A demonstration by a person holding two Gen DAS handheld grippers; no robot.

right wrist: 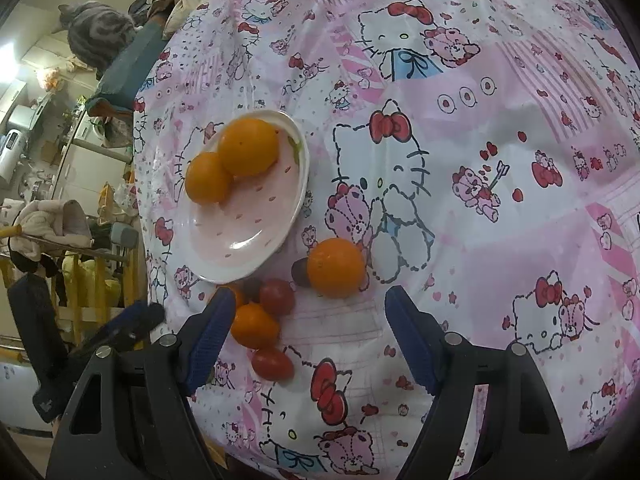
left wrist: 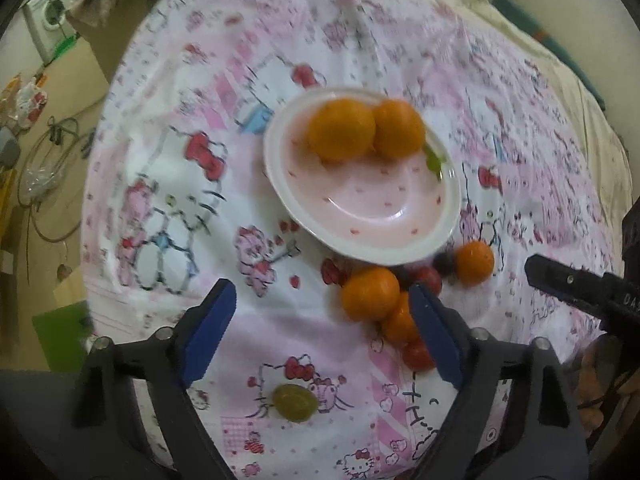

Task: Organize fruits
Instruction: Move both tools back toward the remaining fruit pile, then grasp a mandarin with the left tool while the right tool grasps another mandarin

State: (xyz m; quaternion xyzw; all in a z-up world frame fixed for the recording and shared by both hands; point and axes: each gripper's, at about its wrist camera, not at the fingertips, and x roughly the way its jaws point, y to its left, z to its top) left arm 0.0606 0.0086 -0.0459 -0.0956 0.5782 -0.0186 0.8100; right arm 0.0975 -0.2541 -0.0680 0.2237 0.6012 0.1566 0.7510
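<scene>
A pink plate [left wrist: 276, 184] with a white rim lies on the cartoon-print sheet and holds two oranges [left wrist: 342, 128]. Just before it sits a loose cluster: an orange [left wrist: 370, 292], a smaller one [left wrist: 400, 322], cherry tomatoes [left wrist: 416, 354], a dark grape [left wrist: 444, 262] and another orange [left wrist: 474, 262]. My left gripper [left wrist: 322, 290] hovers open, its right finger over the cluster's edge; a green grape [left wrist: 295, 402] lies below, between the fingers. My right gripper [right wrist: 311, 297] is open just short of the lone orange [right wrist: 336, 268], with a small orange [right wrist: 254, 326] and tomatoes [right wrist: 272, 364] by its left finger.
The sheet [right wrist: 480, 160] covers a bed that drops off at the left to a floor with cables [left wrist: 48, 160]. A grey cat [right wrist: 98, 34] sits at the far left edge. A green leaf [left wrist: 434, 160] lies in the plate. My left gripper's finger [right wrist: 136, 320] shows at the right view's left.
</scene>
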